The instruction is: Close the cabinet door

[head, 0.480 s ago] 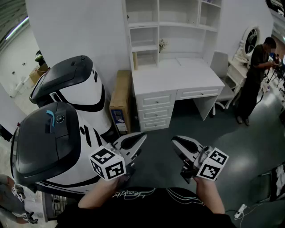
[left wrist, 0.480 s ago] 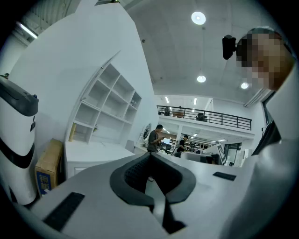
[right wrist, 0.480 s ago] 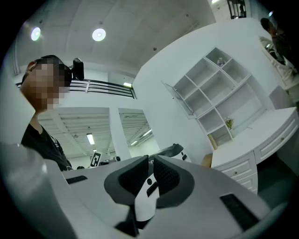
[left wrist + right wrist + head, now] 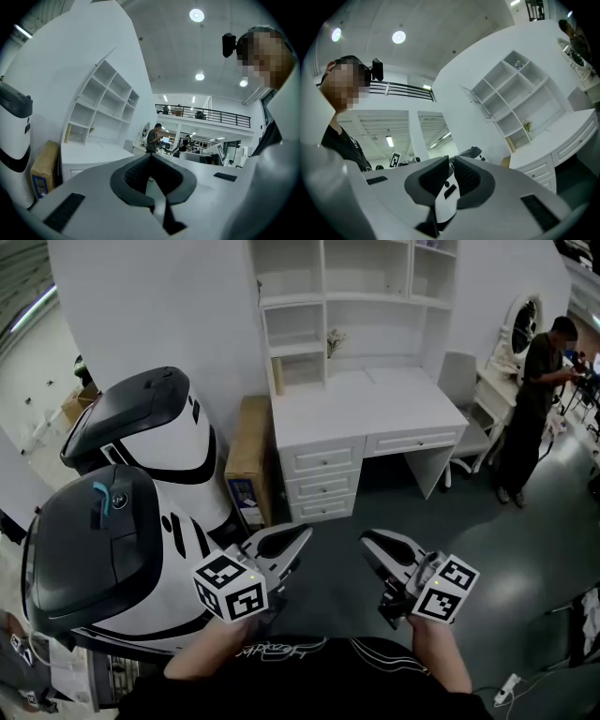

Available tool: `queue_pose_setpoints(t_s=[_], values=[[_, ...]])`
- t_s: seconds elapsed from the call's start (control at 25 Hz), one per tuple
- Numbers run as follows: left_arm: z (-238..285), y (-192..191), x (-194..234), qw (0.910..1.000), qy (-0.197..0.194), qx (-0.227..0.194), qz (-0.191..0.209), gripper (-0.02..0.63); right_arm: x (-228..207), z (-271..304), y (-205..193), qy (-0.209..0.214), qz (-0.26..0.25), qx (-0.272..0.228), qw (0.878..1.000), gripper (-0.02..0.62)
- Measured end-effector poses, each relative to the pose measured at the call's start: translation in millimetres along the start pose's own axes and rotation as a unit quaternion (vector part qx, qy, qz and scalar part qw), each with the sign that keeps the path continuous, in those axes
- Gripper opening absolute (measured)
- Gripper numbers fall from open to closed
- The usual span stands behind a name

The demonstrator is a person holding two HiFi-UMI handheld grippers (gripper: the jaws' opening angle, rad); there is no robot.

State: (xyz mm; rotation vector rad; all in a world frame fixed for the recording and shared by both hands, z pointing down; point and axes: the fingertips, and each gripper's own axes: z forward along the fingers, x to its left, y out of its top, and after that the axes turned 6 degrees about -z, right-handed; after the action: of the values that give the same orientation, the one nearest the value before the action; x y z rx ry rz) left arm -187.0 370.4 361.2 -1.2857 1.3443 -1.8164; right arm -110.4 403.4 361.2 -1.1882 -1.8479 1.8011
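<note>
A white desk (image 4: 366, 413) with a shelf hutch (image 4: 309, 334) stands against the wall ahead. In the right gripper view a thin white cabinet door (image 4: 474, 99) hangs open at the hutch's upper left corner; the head view cuts that part off. My left gripper (image 4: 305, 531) is held low in front of me, well short of the desk. Its jaws are shut with nothing in them, tips meeting (image 4: 151, 157). My right gripper (image 4: 364, 538) is beside it, equally far from the desk. Its pads stand almost together with only a thin slit, empty (image 4: 449, 160).
Two large white and black machines (image 4: 141, 437) (image 4: 94, 549) crowd the left side. A cardboard box (image 4: 248, 451) leans between them and the desk drawers (image 4: 323, 486). A grey chair (image 4: 459, 381) and a standing person (image 4: 534, 399) are at the right. Dark floor lies before the desk.
The head view has shifted a little, so the desk sits slightly higher and further left. Both grippers keep their places and their jaws have not changed.
</note>
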Motion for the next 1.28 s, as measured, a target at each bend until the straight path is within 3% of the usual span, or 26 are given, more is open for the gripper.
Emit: queue_pose_setpoints(t_s=[0.44, 0.68, 1.0, 1.28], values=[[17.0, -2.9, -0.4, 0.9996, -0.001, -0.024, 0.015, 0.021, -13.7, -5.7, 3.6, 0.012, -0.029, 0.001, 1.000, 0.063], [25.5, 2.7, 19.3, 0.9993, 0.006, -0.032, 0.021, 0.021, -35.8, 6.0, 1.7, 0.019, -0.026, -0.001, 0.999, 0.063], [73.2, 30.9, 77.5, 0.9986, -0.006, -0.047, 0.024, 0.021, -101.0, 46.7, 14.6, 0.009, -0.041, 0.006, 0.999, 0.063], [141.7, 82.3, 169.6, 0.9986, -0.011, -0.049, 0.020, 0.021, -200.3, 115.6, 45.9, -0.002, -0.033, 0.006, 0.999, 0.063]])
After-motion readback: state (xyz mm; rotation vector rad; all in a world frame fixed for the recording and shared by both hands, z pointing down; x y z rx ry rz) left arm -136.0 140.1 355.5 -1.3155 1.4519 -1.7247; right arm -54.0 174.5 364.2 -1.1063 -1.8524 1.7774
